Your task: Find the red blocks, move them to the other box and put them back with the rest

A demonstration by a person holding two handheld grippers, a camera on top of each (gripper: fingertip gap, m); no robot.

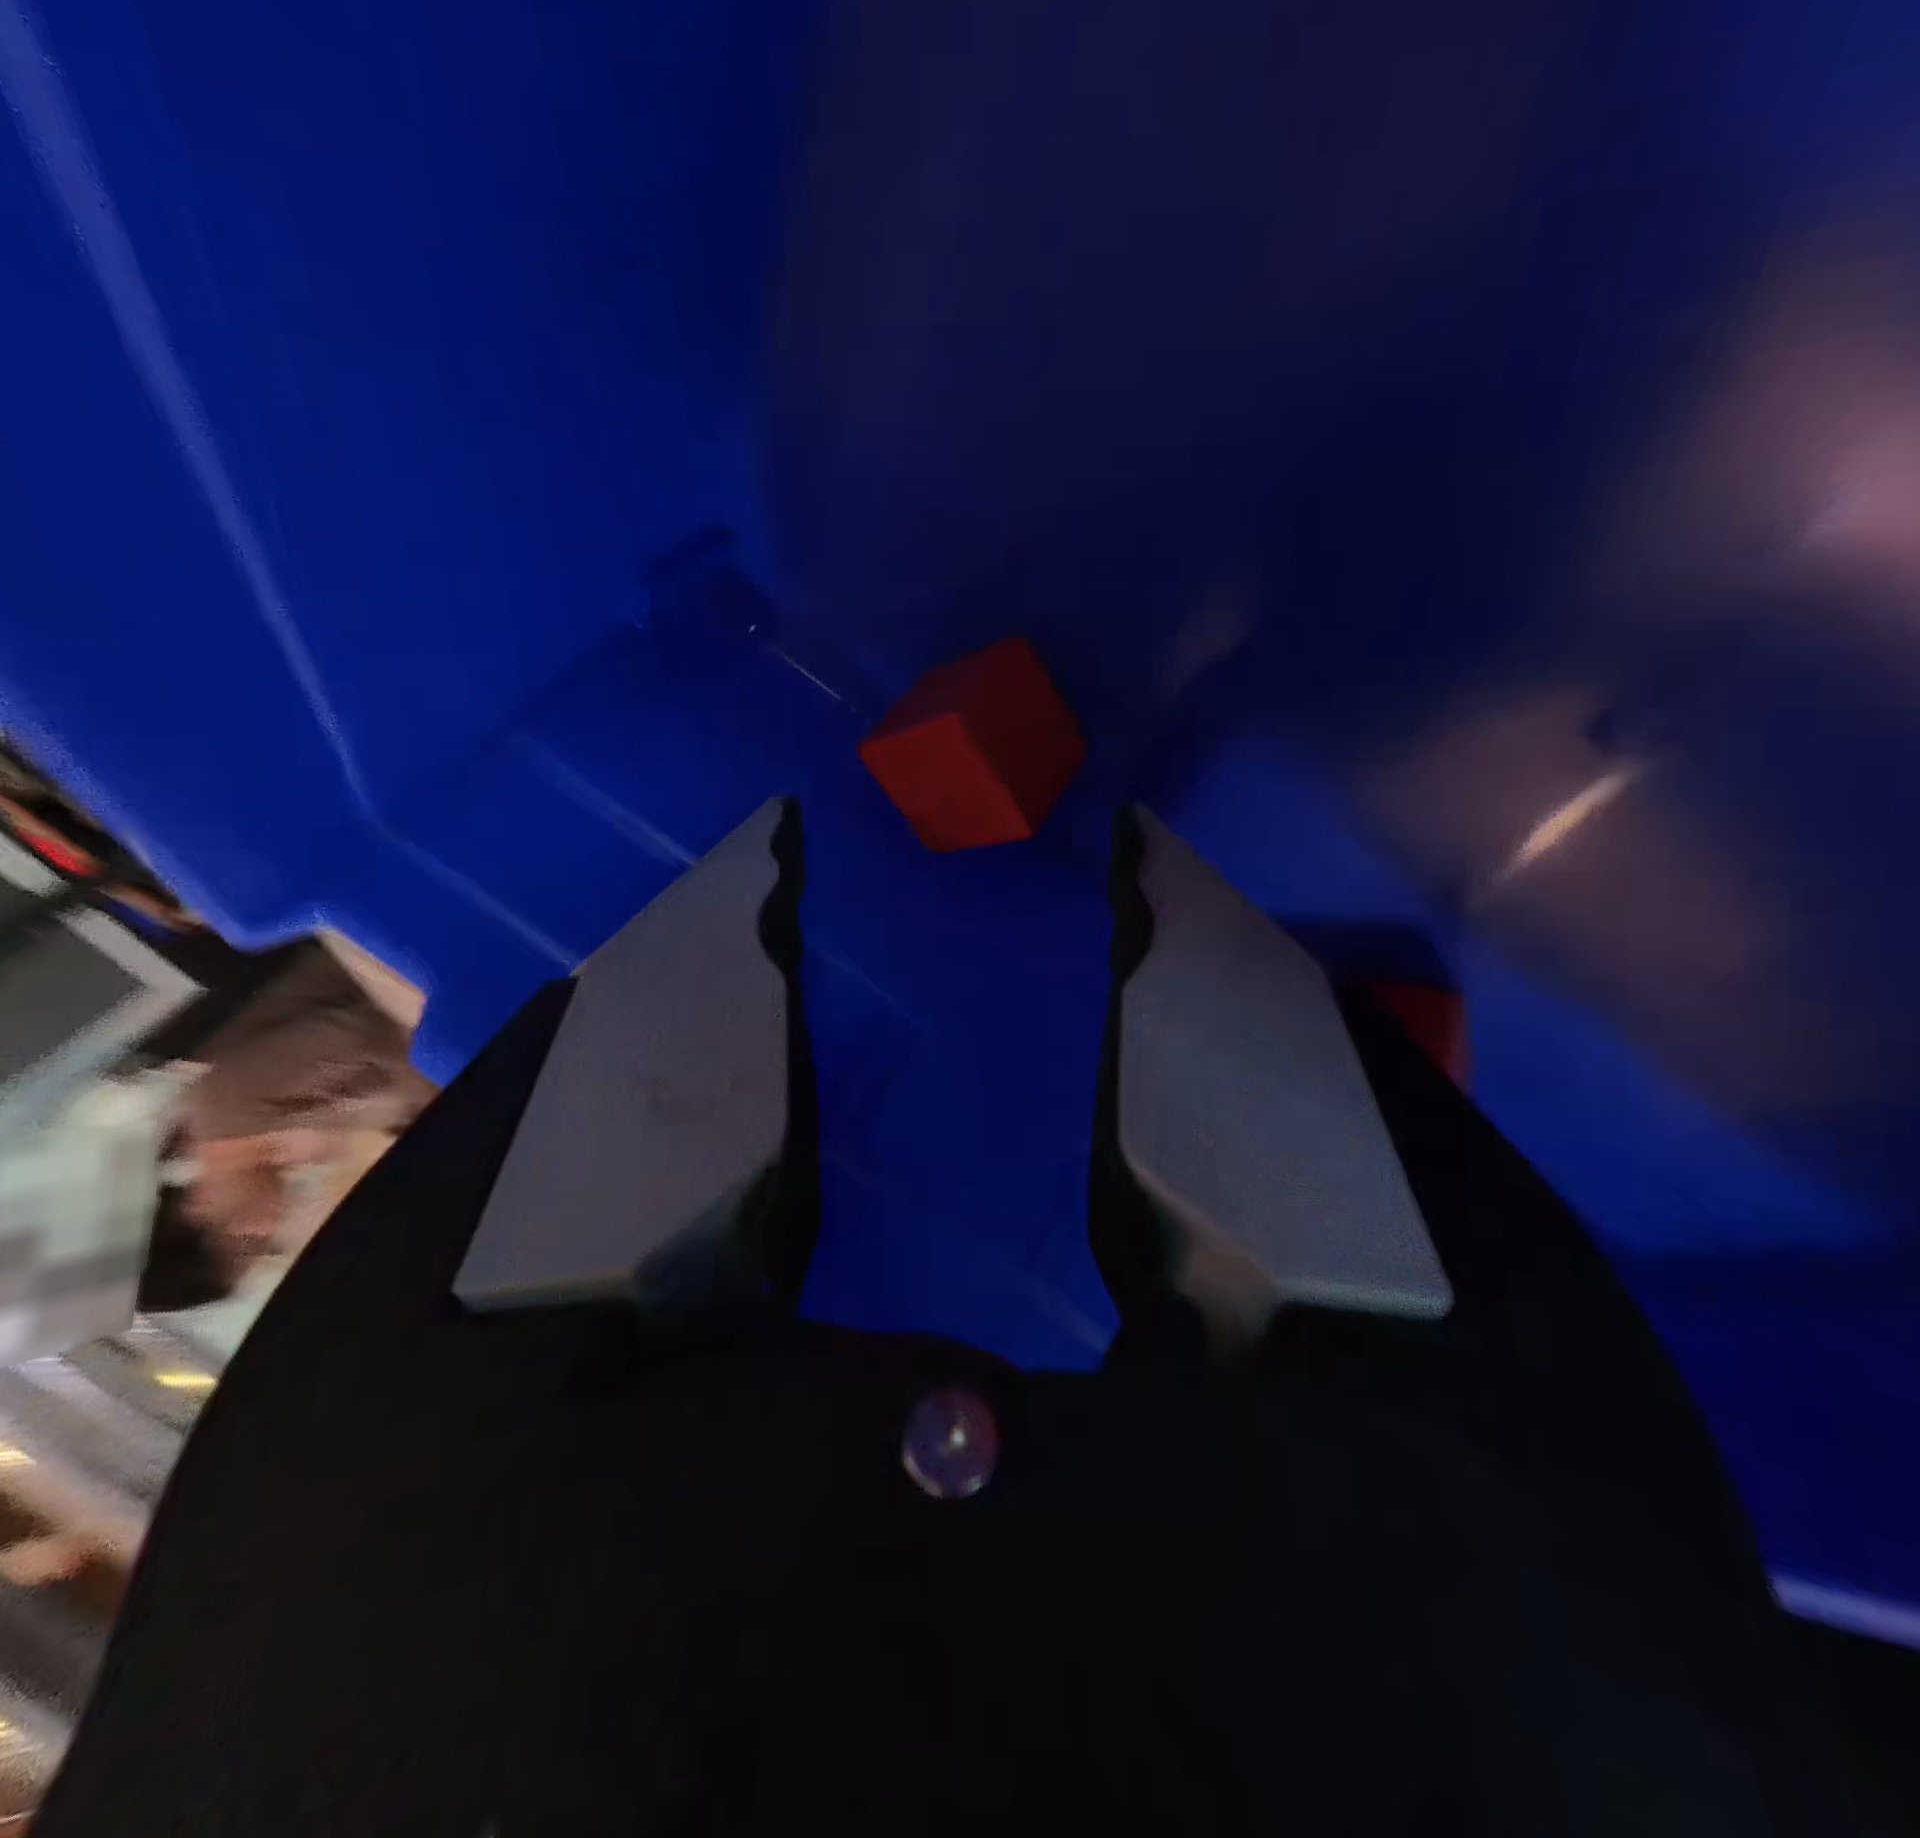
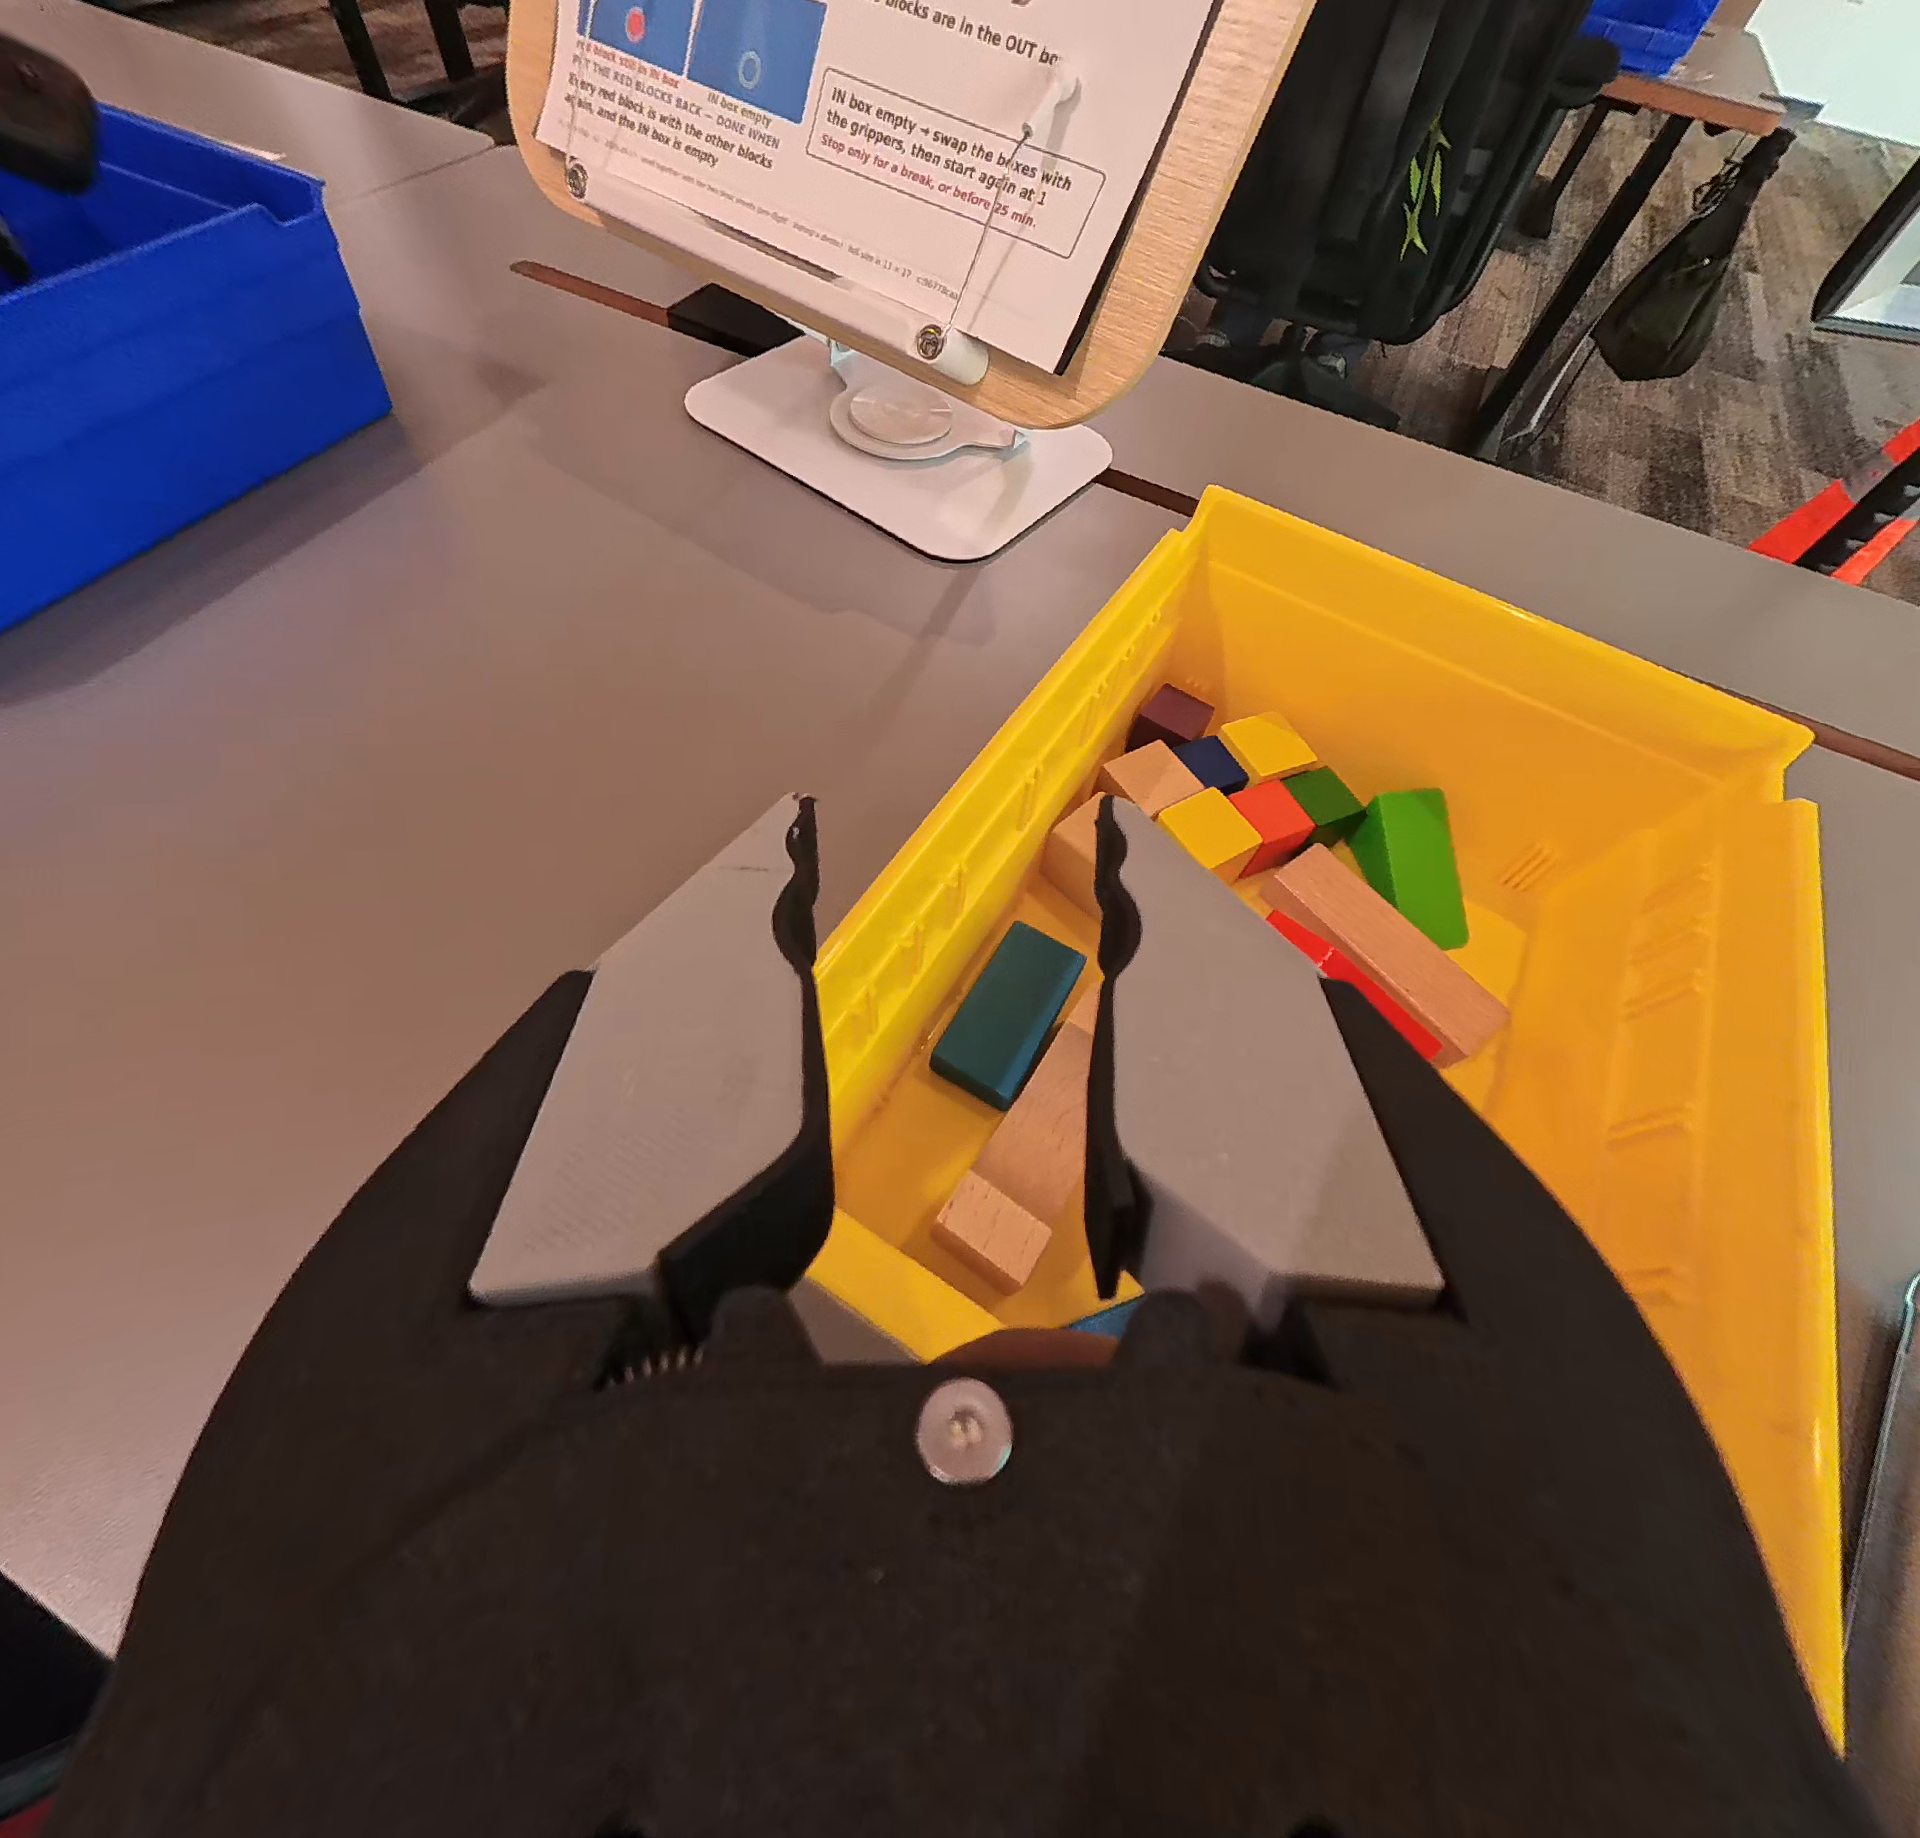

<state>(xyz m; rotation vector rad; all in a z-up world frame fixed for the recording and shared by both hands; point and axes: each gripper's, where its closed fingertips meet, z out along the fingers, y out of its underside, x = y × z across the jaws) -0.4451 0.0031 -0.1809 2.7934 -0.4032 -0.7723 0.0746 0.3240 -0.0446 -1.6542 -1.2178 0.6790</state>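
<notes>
In the left wrist view my left gripper (image 1: 956, 822) is open inside the blue box (image 1: 520, 334). A red cube (image 1: 971, 749) lies on the box floor just beyond the fingertips, apart from them. A second red block (image 1: 1423, 1025) shows partly behind the right finger. In the right wrist view my right gripper (image 2: 956, 817) is open and empty over the near left wall of the yellow box (image 2: 1507, 666). That box holds several coloured blocks, among them a red cube (image 2: 1273, 817) and a long red block (image 2: 1361, 988) under a wooden plank. The blue box (image 2: 177, 354) stands far left.
A sign board on a white stand (image 2: 904, 448) stands at the back of the grey table (image 2: 416, 749), between the two boxes. Chairs and bags are behind the table. The left wrist view is blurred by motion.
</notes>
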